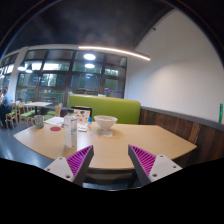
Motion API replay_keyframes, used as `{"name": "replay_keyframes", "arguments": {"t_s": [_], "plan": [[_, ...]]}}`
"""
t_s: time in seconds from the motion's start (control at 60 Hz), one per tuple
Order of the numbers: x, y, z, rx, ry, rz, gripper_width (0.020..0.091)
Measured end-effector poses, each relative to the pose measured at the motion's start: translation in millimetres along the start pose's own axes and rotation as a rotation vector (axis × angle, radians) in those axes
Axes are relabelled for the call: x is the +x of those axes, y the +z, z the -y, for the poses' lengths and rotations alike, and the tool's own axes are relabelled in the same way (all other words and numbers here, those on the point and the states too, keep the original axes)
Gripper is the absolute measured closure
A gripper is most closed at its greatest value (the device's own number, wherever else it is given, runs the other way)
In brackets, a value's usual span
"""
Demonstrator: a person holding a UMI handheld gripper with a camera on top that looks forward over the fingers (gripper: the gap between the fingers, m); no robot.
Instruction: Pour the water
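My gripper [111, 163] is open, its two purple pads [79, 161] spread wide with nothing between them. It hovers over the near edge of a light wooden table [105, 148]. Far beyond the fingers, at the table's back, stand a white bowl [105, 123], a small pale cup [55, 127] and a bottle-like item [80, 120] with colourful labels. I cannot make out a water container for certain.
A green bench seat [110, 107] runs behind the table. Other tables and chairs [30, 108] stand further back by large dark windows. A wood-panelled wall [185, 125] curves along the far side beyond the table.
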State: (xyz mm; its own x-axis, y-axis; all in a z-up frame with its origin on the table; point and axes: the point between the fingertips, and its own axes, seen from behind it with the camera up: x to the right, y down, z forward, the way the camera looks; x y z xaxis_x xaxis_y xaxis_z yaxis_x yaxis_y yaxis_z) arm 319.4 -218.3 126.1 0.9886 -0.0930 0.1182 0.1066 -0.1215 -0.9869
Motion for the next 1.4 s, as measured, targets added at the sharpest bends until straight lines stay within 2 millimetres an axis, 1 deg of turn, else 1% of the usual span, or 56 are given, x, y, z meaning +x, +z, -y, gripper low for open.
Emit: {"name": "replay_keyframes", "arguments": {"t_s": [0.05,0.067,0.083,0.117,0.133,0.167,0.183,0.2,0.217,0.267,0.317,0.367,0.433,0.45,0.467,0.567,0.633,0.7,0.717,0.75,0.833,0.9,0.95,0.967,1.0,1.017,1.033,1.05,1.1,1.117,1.133,1.15,1.167,1.217,1.233,1.25,1.283,1.333,1.367,1.4], "plan": [[-1.5,-2.6,2.7,0.011,0.019,0.005,0.0301],[-7.0,-3.6,3.6,0.016,0.023,0.008,0.0301],[-4.6,-3.0,4.3,0.018,0.028,0.018,0.0302],[-8.2,-2.6,3.3,0.012,0.036,0.033,0.0301],[-13.9,-2.8,2.1,0.007,0.04,0.036,0.0302],[-16.9,-1.3,0.0,-0.004,0.046,0.045,0.0301],[-15.0,0.8,-0.5,-0.007,0.048,0.053,0.0301],[-22.9,-2.0,-0.4,-0.007,0.048,0.053,0.03],[-19.6,5.1,0.2,-0.006,0.049,0.066,0.03],[-28.8,12.5,0.0,0.001,0.047,0.085,0.0297],[-46.4,16.6,1.1,0.007,0.043,0.101,0.0298],[-61.7,31.2,-2.1,0.01,0.045,0.123,0.0299],[-88.0,50.8,-4.6,0.003,0.064,0.148,0.0299],[-91.9,53.2,-3.5,0.004,0.069,0.156,0.0298],[-104.1,60.8,-2.3,0.007,0.074,0.16,0.0298],[-140.3,95.2,5.2,0.029,0.098,0.173,0.03],[-171.3,121.1,8.4,0.025,0.106,0.192,0.0302],[-195.1,145.8,12.1,0.021,0.101,0.2,0.0298],[-195.6,150.2,12.5,0.019,0.096,0.199,0.0296],[-205.4,165.2,12.8,0.01,0.079,0.185,0.0289],[-217.1,199.6,9.9,-0.014,0.044,0.133,0.0277],[-213.3,222.0,10.9,-0.012,0.015,0.073,0.0274],[-213.2,238.8,16.3,0.003,0.009,0.034,0.0268],[-216.6,244.0,16.5,0.006,0.01,0.035,0.0282],[-219.3,253.4,13.6,-0.002,0.015,0.023,0.0462],[-213.2,255.5,12.0,-0.011,0.006,0.018,0.0552],[-214.4,260.3,8.7,-0.009,0.018,0.016,0.054],[-214.8,261.4,11.1,0.008,0.03,0.006,0.0542],[-216.9,264.0,10.7,0.026,0.06,-0.013,0.058],[-218.5,264.1,11.8,0.033,0.069,-0.01,0.0562],[-221.6,264.8,12.8,0.037,0.085,0.0,0.0595],[-220.8,260.7,13.4,0.023,0.103,0.016,0.0602],[-225.5,264.9,13.7,0.03,0.111,0.018,0.0613],[-226.3,266.6,14.8,0.031,0.106,0.007,0.0658],[-227.1,267.1,13.8,0.027,0.099,0.004,0.0657],[-226.9,267.1,14.1,0.026,0.09,-0.002,0.0681],[-228.8,267.8,15.7,0.029,0.07,-0.008,0.0696],[-230.3,267.7,16.8,0.023,0.031,-0.031,0.0703],[-237.0,269.1,14.9,0.012,-0.01,-0.04,0.0701],[-245.4,270.4,19.0,0.006,-0.066,-0.037,0.07]]}}
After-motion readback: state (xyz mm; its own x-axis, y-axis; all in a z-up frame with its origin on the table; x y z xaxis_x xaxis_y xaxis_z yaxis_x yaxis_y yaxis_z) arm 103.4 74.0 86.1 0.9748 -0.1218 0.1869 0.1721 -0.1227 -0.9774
